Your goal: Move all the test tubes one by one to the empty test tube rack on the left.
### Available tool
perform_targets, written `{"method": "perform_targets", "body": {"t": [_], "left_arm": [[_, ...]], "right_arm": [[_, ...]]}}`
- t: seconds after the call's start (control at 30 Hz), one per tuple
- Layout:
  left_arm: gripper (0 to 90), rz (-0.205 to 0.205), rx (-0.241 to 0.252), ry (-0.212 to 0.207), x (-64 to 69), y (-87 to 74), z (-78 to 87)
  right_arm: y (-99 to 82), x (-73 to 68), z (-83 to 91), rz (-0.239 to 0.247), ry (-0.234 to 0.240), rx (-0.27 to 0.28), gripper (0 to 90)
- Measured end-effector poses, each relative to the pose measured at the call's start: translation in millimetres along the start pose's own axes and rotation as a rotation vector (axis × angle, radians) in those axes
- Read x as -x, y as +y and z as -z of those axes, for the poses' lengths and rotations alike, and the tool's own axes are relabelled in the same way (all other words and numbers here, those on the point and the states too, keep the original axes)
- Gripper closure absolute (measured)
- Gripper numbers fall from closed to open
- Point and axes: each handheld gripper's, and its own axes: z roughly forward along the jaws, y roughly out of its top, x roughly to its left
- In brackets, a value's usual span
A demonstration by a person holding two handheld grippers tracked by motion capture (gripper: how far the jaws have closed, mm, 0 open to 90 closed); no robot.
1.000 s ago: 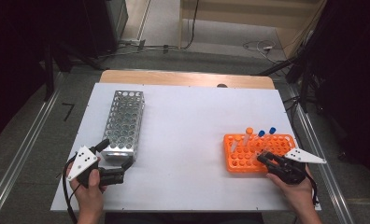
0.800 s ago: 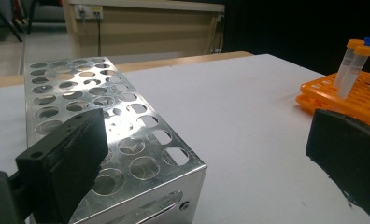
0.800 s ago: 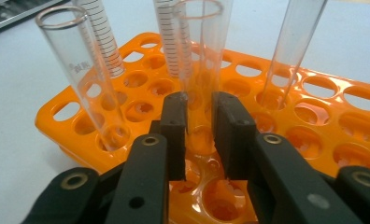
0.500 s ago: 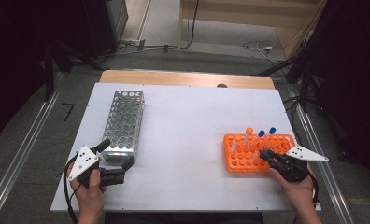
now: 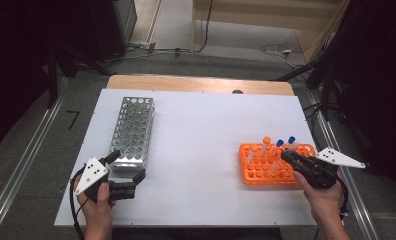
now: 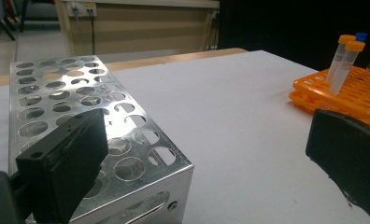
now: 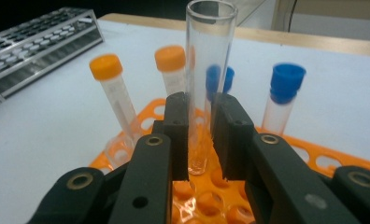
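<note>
An orange tube rack (image 5: 258, 175) lies at the table's right, with orange-capped tubes (image 7: 107, 66) and blue-capped tubes (image 7: 287, 79) standing in it. My right gripper (image 5: 286, 156) hovers over that rack. In the right gripper view the right gripper (image 7: 200, 105) is shut on a clear uncapped tube (image 7: 210, 56), held upright with its rounded bottom just above the rack's holes (image 7: 314, 158). My left gripper (image 5: 128, 165) rests open at the near end of the metal rack (image 5: 132, 131). In the left gripper view the left gripper (image 6: 206, 158) holds nothing between its jaws.
The metal rack (image 6: 80, 93) has no tubes in its holes. A white table sheet (image 5: 206, 135) spans the space between the two racks. A wooden table edge (image 5: 196, 84) runs along the far side, with cables on the floor beyond.
My right gripper has risen a little with the clear tube in it. The left gripper has stayed where it was.
</note>
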Motion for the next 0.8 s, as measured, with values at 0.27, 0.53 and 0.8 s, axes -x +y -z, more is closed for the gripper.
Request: {"method": "perform_targets", "body": {"t": [0.27,0.53,0.8], "left_arm": [[0.0,-0.002,-0.001,-0.006,2.1,0.7,-0.2],[0.0,-0.011,0.006,-0.011,6.6,2.9,-0.8],[0.0,-0.029,0.012,-0.030,17.8,7.6,-4.0]], "right_arm": [[15.7,-15.3,-1.3,0.022,0.025,0.061,74.1],[19.0,-37.8,-2.2,0.049,0.100,0.077,74.0],[10.9,-67.5,-12.9,0.086,0.178,0.044,74.0]]}}
